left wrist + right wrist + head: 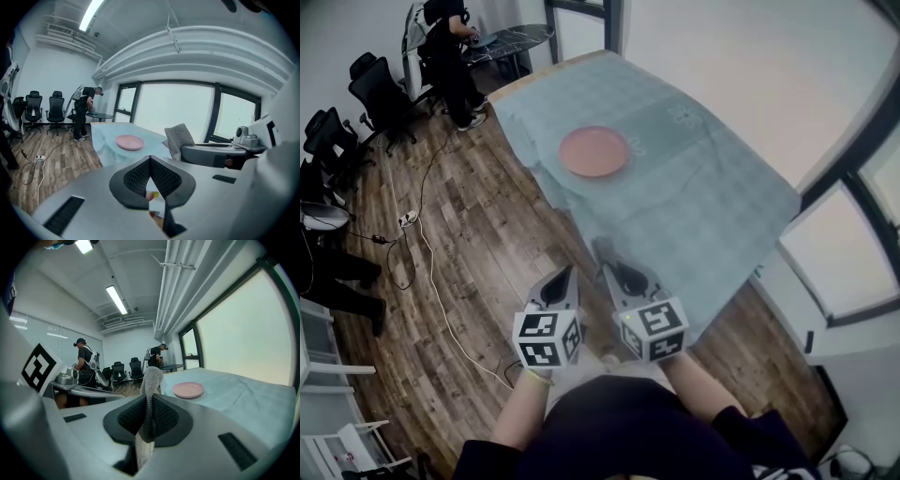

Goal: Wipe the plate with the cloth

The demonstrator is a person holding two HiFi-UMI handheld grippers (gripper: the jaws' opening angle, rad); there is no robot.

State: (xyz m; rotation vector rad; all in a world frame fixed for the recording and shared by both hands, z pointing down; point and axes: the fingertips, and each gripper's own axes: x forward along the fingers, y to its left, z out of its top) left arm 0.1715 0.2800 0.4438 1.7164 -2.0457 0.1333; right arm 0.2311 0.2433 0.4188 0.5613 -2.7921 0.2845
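A pink plate [593, 152] lies on the table's pale blue cloth cover [703, 216], towards its far end. Both grippers hang over the wooden floor just off the table's near corner, well short of the plate. My right gripper [609, 258] is shut on a grey knitted cloth [151, 380], which stands up out of its jaws. My left gripper [566, 276] is shut with nothing in it. In the left gripper view the plate [130, 142] is ahead and the cloth [178, 139] is to the right. In the right gripper view the plate [188, 390] lies ahead to the right.
A white cable and power strip [410, 219] trail over the wooden floor to the left. Black office chairs [380, 94] and a person [450, 52] beside a dark table [511, 39] are at the far left. Windows [853, 244] run along the right.
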